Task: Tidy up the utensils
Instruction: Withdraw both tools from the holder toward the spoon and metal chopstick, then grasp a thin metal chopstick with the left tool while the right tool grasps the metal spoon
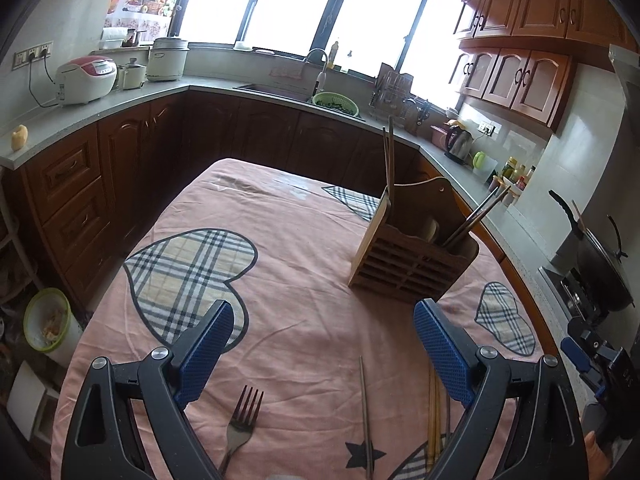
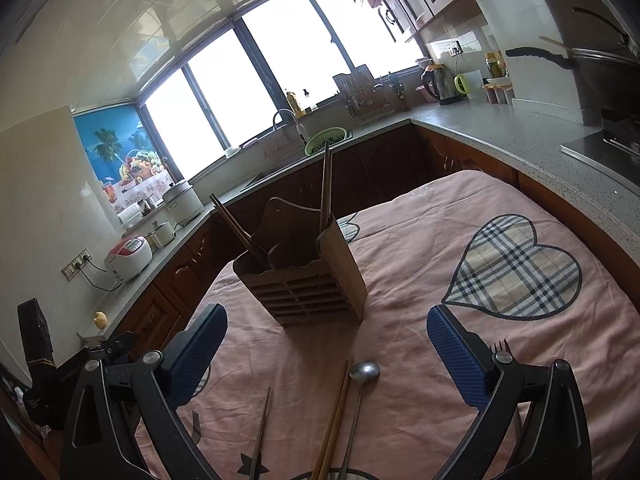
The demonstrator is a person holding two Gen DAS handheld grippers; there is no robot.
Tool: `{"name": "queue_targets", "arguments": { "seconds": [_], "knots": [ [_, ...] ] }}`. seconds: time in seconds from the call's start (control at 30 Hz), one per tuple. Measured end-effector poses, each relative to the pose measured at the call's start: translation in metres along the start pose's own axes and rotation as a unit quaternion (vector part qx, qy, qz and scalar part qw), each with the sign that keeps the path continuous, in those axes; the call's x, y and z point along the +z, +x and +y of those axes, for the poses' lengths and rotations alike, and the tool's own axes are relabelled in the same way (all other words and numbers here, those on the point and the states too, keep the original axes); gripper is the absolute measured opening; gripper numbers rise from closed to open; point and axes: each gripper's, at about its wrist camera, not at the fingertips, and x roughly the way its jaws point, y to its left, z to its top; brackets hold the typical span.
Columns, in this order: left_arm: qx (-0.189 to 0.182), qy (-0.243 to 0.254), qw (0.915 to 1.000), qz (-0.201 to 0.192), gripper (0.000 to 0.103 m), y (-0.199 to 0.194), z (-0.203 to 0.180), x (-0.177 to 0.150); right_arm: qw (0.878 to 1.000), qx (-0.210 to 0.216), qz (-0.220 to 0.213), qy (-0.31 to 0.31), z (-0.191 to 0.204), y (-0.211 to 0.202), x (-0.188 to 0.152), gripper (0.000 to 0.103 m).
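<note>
Pink cloth (image 1: 304, 280) with plaid hearts covers a kitchen table. Wooden holder (image 1: 416, 264) at one o'clock keeps chopsticks (image 1: 388, 152). Left gripper (image 1: 324, 344) and right gripper (image 2: 328, 352) gape empty above fork (image 1: 244, 420) and spoon (image 2: 362, 374).

Almost no lettering can be made out anywhere. The one trace: pale printed letters on the black housing of the left tool (image 2: 68, 376), seen at the near left edge from the right wrist view, too blurred and cut off to spell out. Pale marks on the right tool's dark body (image 1: 624, 378) at the near right in the left wrist view, likewise unreadable. The rice cooker (image 1: 86, 80) on the far left counter has a panel, but its markings are too small to read.
</note>
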Motion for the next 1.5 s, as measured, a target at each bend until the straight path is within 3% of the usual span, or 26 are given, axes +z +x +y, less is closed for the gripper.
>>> {"name": "queue_targets", "arguments": {
  "seconds": [0.4,0.77,1.37,1.5],
  "knots": [
    [0.01,-0.004,0.999,0.043,0.092,-0.004,0.01,-0.033,0.999,-0.006,0.049,-0.004,-0.004,-0.005,-0.052,0.101],
    [0.023,0.007,0.997,0.074,0.092,0.013,0.003,-0.053,0.997,-0.023,0.07,-0.027,-0.006,0.001,-0.076,0.101],
    [0.028,0.031,0.9915,0.123,0.09,0.063,-0.014,-0.051,0.994,-0.028,0.103,-0.031,-0.011,0.028,-0.078,0.1],
    [0.027,0.048,0.9895,0.134,0.087,0.079,-0.023,-0.046,0.993,-0.029,0.109,-0.035,-0.01,0.038,-0.074,0.095]
  ]
}}
